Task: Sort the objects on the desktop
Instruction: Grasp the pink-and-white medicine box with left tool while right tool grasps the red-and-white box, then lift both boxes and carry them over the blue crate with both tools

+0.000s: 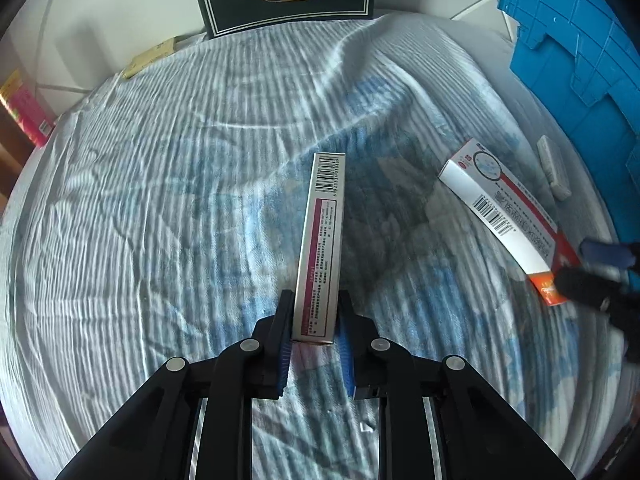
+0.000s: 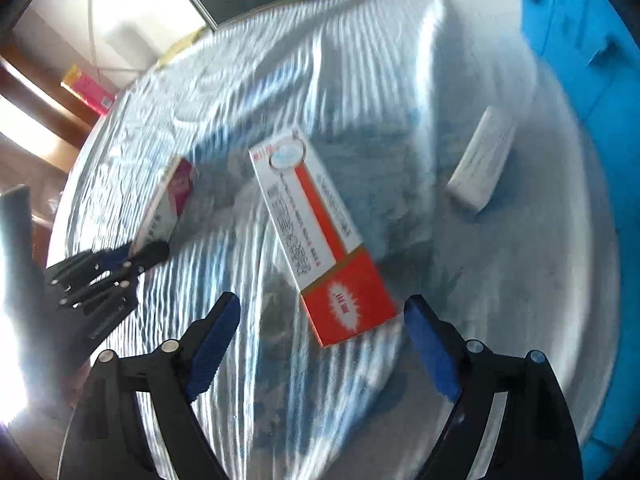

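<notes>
Rumpled striped cloth (image 1: 160,200) — blue crate (image 1: 580,60) alongside, tiled floor (image 1: 80,20).

2 boxes lay on the cloth (image 1: 160,200): the barcode box (image 1: 320,240) left of the striped box (image 2: 320,236), the crate (image 1: 580,40) rightmost.

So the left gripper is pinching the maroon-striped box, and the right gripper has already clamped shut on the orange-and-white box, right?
Not quite. The left gripper does pinch the maroon-striped box, but the right gripper is open: the right wrist view shows its fingers spread on either side of the orange-and-white box, not touching it.

a rumpled blue-white striped cloth (image 1: 160,208) covers the table, white tiled floor (image 1: 120,8) beyond.
</notes>
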Demonstrator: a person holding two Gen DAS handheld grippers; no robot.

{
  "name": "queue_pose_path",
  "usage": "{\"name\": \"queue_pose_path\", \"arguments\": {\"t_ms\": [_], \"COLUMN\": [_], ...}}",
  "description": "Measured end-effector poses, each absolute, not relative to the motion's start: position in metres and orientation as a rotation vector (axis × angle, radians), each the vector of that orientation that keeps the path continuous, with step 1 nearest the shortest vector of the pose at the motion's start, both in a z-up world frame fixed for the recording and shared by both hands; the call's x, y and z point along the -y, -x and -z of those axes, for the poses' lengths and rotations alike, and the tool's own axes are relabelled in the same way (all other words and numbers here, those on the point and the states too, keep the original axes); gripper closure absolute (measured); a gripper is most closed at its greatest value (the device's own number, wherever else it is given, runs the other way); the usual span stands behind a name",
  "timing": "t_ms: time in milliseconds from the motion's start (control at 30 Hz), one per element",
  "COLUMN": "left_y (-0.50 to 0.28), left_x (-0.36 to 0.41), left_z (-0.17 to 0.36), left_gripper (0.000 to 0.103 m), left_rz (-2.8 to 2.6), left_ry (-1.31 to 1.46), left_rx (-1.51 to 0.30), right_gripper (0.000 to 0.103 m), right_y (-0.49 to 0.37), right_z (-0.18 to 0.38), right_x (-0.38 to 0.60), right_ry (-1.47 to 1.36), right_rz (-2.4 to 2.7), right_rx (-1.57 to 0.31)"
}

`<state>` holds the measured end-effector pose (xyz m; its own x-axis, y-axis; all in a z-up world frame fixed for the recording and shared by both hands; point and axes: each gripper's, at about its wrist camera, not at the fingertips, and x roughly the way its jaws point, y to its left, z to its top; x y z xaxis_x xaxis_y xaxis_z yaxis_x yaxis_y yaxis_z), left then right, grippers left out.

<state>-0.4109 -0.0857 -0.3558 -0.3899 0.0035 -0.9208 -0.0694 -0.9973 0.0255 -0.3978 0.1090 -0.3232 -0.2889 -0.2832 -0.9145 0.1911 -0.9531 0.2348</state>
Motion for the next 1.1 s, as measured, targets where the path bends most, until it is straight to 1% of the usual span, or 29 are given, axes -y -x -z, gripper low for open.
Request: {"name": "queue_pose_path", "arguments": {"t_ms": [67, 133, 167, 200, 233, 267, 300, 367, 400, 433, 467, 600, 800, 1100], "left_y": [0.412, 0.416, 0.416, 0.417, 0.418, 0.419, 0.418, 0.416, 0.415, 0.414, 0.412, 0.407, 0.396, 0.366], "left_x": [0.089, 0.089, 0.089, 0.091, 0.092, 0.094, 0.095, 0.098, 0.097, 0.097, 0.096, 0.093, 0.093, 0.097], "left_z": [0.356, 0.356, 0.356, 0.356, 0.357, 0.357, 0.357, 0.357, 0.357, 0.357, 0.357, 0.355, 0.335, 0.285], "left_gripper": [0.081, 0.073, 0.067, 0.064, 0.064, 0.065, 0.072, 0.083, 0.084, 0.084, 0.084, 0.085, 0.085, 0.085], "left_rz": [-2.584, -2.598, -2.603, -2.607, -2.610, -2.612, -2.614, -2.618, -2.624, -2.629, -2.634, -2.635, -2.677, -2.797], "left_ry": [1.705, 1.698, 1.696, 1.696, 1.692, 1.686, 1.680, 1.669, 1.669, 1.670, 1.670, 1.674, 1.629, 1.526], "left_rx": [-0.088, -0.108, -0.110, -0.103, -0.091, -0.076, -0.058, -0.025, -0.025, -0.026, -0.026, -0.019, -0.022, 0.013], "right_gripper": [0.017, 0.015, 0.015, 0.015, 0.015, 0.015, 0.015, 0.015, 0.017, 0.025, 0.053, 0.058, 0.060, 0.063], "right_y": [0.404, 0.411, 0.414, 0.417, 0.419, 0.421, 0.422, 0.422, 0.421, 0.420, 0.419, 0.416, 0.408, 0.392], "right_z": [0.317, 0.318, 0.319, 0.320, 0.321, 0.324, 0.326, 0.330, 0.332, 0.334, 0.335, 0.340, 0.328, 0.271], "right_x": [-0.112, -0.105, -0.099, -0.094, -0.089, -0.085, -0.081, -0.076, -0.074, -0.073, -0.072, -0.067, -0.067, -0.056], "right_ry": [-1.641, -1.635, -1.631, -1.626, -1.623, -1.628, -1.632, -1.637, -1.638, -1.639, -1.641, -1.644, -1.613, -1.442], "right_rz": [2.371, 2.377, 2.378, 2.378, 2.380, 2.385, 2.390, 2.392, 2.391, 2.390, 2.388, 2.385, 2.407, 2.456], "right_rx": [0.090, 0.045, 0.010, -0.025, -0.057, -0.081, -0.106, -0.143, -0.158, -0.173, -0.188, -0.233, -0.193, -0.240]}}
